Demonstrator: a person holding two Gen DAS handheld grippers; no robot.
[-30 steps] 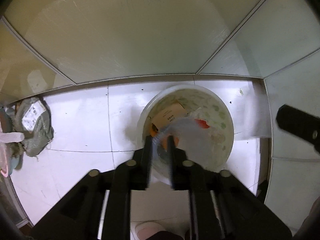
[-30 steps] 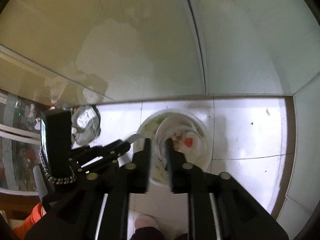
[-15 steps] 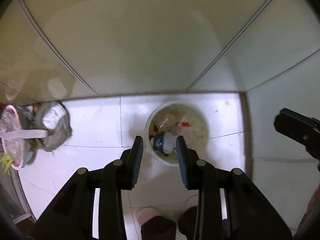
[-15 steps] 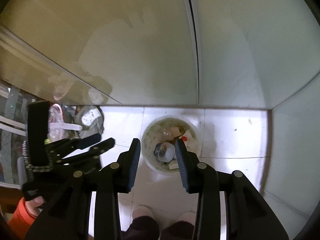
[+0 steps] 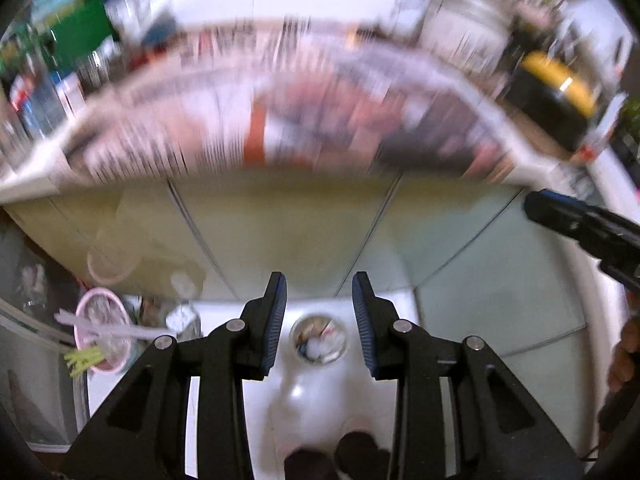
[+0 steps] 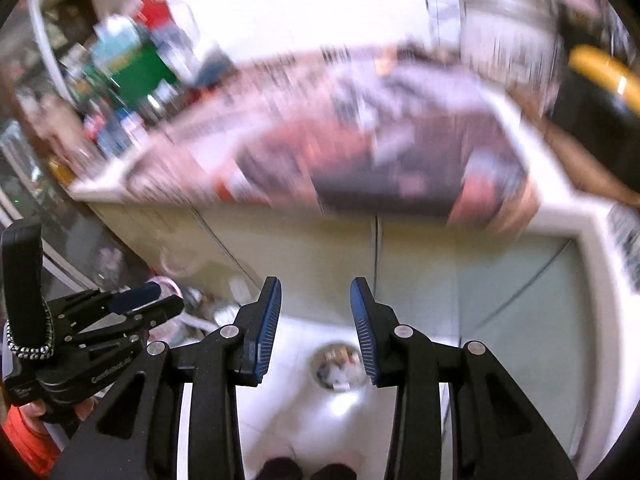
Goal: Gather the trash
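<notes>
White floor tiles (image 5: 320,396) are seen under both grippers, with the trash bin (image 5: 319,339) far below on them, filled with scraps. The left gripper (image 5: 318,320) is spread wide and nothing is held; the right gripper (image 6: 316,322) is likewise released. A pink bowl (image 5: 105,336) left of the bin is shown clearly only in the left view. The countertop (image 6: 360,152) above is blurred in both.
</notes>
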